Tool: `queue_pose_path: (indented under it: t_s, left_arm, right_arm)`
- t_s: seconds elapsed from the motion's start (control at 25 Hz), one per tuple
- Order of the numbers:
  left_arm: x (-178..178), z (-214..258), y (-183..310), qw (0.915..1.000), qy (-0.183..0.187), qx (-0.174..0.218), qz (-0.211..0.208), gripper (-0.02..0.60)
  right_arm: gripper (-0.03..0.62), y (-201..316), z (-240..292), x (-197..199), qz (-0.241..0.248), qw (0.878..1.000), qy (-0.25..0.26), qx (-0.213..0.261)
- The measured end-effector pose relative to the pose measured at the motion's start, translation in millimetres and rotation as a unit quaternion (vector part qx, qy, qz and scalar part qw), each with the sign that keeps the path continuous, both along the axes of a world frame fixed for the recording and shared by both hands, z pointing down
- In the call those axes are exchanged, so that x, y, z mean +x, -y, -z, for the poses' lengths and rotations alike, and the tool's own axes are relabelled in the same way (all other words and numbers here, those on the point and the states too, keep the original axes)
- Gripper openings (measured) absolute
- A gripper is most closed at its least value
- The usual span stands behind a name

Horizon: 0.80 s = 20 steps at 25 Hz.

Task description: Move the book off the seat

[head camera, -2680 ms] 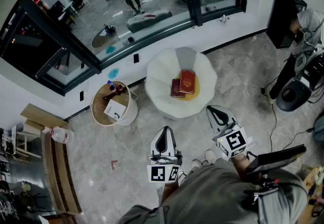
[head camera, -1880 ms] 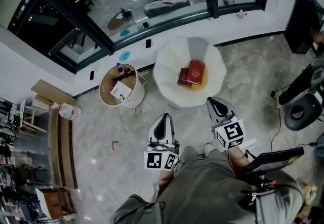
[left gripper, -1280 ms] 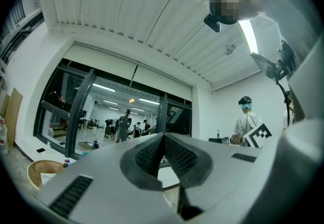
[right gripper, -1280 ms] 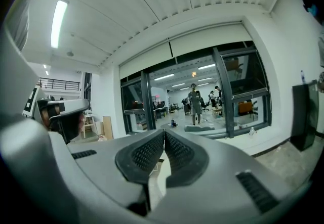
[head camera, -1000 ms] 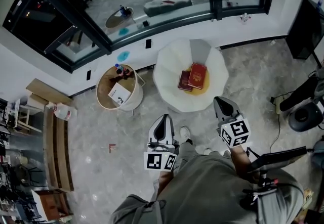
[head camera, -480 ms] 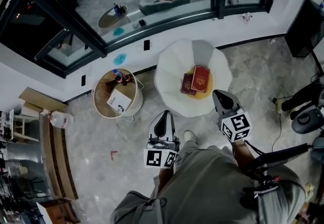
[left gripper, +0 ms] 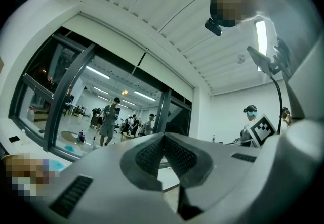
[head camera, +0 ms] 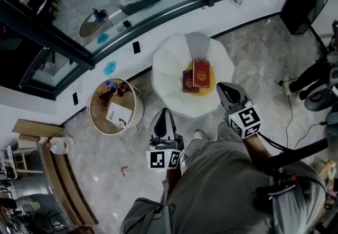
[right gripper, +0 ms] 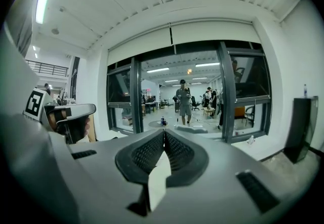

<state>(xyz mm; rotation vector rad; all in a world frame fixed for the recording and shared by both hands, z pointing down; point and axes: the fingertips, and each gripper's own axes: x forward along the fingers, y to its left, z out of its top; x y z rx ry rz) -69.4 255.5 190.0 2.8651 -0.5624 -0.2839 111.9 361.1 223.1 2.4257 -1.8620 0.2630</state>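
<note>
Fingers first: in the head view, the left gripper [head camera: 162, 121] and right gripper [head camera: 227, 92] both look closed and empty above the grey marble floor [head camera: 105, 164], near the front edge of the white petal-shaped seat [head camera: 169, 64]. The red rectangular book [head camera: 200, 73] lies on the seat's yellow middle, touching a darker maroon book [head camera: 187, 82]. Left gripper view: ribbed black pads [left gripper: 149, 156] pressed together, nothing between. Right gripper view: same deal, pads [right gripper: 179, 153] touching, nothing held.
</note>
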Motion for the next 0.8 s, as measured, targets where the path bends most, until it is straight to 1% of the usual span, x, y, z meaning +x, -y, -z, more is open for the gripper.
queue_pose_path:
  t_s: [0.12, 0.28, 0.44, 0.64, 0.8]
  left_arm:
    - [4, -5, 10, 0.9999, 0.005, -0.005, -0.009, 0.011]
    - [14, -6, 22, 0.9998, 0.009, -0.006, -0.019, 0.011]
    - [26, -1, 29, 0.9999, 0.007, -0.003, -0.015, 0.011]
    - [45, 6, 45, 1.0, 0.008, 0.0, 0.004, 0.011]
    - [72, 14, 55, 0.9996, 0.016, 0.005, 0.021, 0.011]
  right_arm:
    - [0.015, 5, -5, 3, -0.009, 1.0, 0.004, -0.006]
    - [0.015, 15, 1, 18, -0.026, 1.0, 0.0, 0.006]
    - [0.015, 25, 2, 36, -0.03, 0.999, 0.003, 0.013]
    - [0.015, 52, 5, 53, -0.005, 1.0, 0.011, 0.022]
    - [0.015, 73, 13, 79, 0.016, 0.999, 0.016, 0.034]
